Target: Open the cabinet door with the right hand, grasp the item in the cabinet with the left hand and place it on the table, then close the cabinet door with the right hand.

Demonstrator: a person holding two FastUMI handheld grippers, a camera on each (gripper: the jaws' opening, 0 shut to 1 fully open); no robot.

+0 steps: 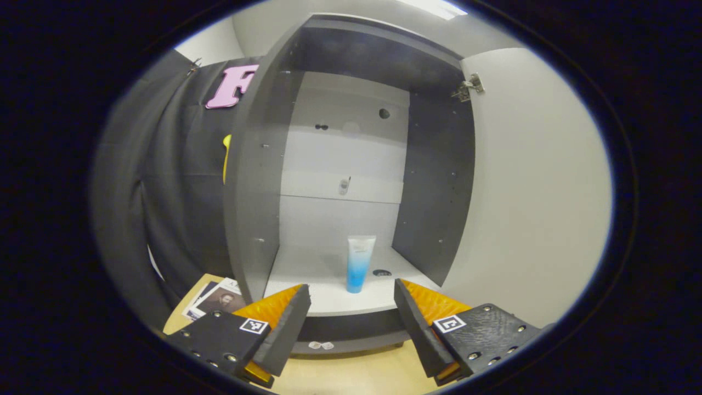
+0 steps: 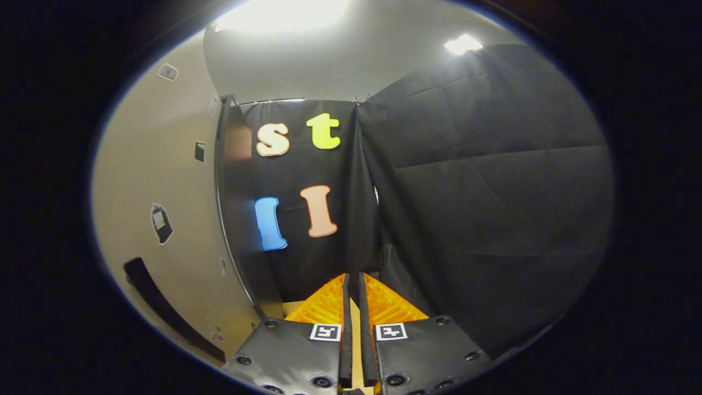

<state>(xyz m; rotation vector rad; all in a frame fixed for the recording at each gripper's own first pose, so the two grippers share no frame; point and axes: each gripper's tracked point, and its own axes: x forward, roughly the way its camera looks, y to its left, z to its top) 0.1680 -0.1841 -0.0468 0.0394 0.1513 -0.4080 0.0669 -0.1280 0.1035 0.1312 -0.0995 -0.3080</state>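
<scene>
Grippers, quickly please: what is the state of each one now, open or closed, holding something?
Left gripper: open, holding nothing; the tube stands ahead in the cabinet.
Right gripper: closed, nothing visible between its fingers.

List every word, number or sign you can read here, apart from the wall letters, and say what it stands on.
No text can be read.
tube: print too small.
papers on the table: blurred.
sticker on the cabinet door: too small.
square markers: coded patterns, no words.
</scene>
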